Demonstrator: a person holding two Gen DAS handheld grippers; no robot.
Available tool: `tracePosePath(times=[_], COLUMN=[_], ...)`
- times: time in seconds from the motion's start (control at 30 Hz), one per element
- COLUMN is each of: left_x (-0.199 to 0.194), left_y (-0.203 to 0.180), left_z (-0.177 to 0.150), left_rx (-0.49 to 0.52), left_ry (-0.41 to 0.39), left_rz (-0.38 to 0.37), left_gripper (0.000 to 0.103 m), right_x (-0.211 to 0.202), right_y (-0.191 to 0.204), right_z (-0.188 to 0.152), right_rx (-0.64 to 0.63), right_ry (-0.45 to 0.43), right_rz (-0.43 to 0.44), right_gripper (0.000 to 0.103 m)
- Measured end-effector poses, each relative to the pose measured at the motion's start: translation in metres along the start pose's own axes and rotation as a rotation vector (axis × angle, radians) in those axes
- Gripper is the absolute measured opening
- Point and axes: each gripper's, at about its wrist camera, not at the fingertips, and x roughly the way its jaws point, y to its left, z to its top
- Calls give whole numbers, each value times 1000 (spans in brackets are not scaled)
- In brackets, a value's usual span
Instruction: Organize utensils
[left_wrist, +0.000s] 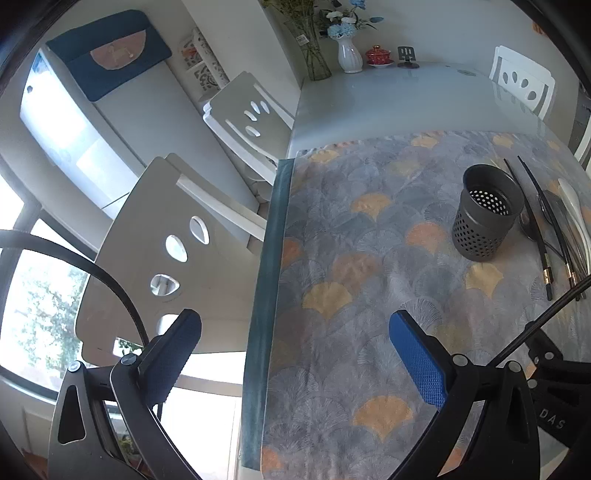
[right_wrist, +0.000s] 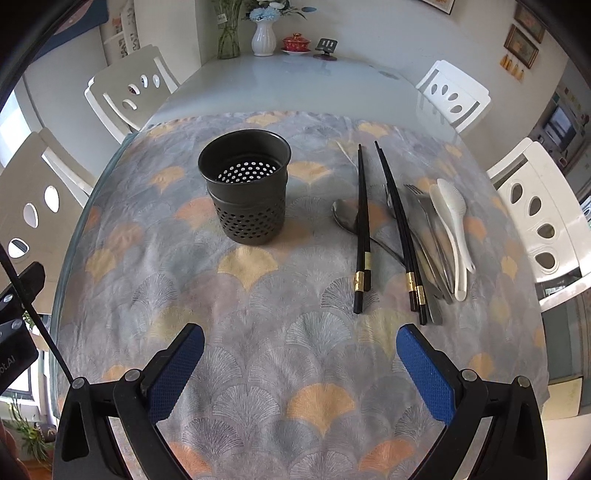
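Patterned cloth covers the bench (right_wrist: 258, 332), where the empty perforated holder (right_wrist: 245, 192) stands upright and, just right of it, chopsticks (right_wrist: 362, 225), spoons and fork (right_wrist: 424, 218) lie pointing away, nearer the right hand-held gripper (right_wrist: 300, 373), both hand-held grippers spread and empty, the left hand-held gripper (left_wrist: 295, 354) farther off.

A white vase (right_wrist: 263, 37) of blue flowers and a red lidded teacup (right_wrist: 296, 42) are standing at the desk's (right_wrist: 295, 81) far edge, white chairs (right_wrist: 543, 218) flanking it.

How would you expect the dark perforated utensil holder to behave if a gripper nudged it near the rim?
The utensil holder stands upright and looks empty, so it is probably light and may slide on the tablecloth. It is taller than its base is wide, so a push near the rim could tip it. Once on its side, its round wall would likely roll.
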Motion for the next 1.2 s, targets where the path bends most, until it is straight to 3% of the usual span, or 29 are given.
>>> tracePosePath(times=[0.07, 0.37, 0.87, 1.2], left_x=[-2, 1, -6, 1], left_y=[-3, -6, 24, 26], left_z=[0, 1, 11, 8], left_rx=[-2, 5, -75, -82], left_ry=[5, -12, -37, -9], left_rz=[-26, 7, 36, 30], left_gripper=[102, 102, 102, 102], right_x=[2, 14, 5, 3], right_y=[2, 10, 26, 36], right_z=[-2, -3, 25, 23], right_rx=[-6, -25, -62, -88], right_ry=[8, 44, -18, -16], right_rz=[6, 38, 25, 34], right_gripper=[103, 103, 103, 103])
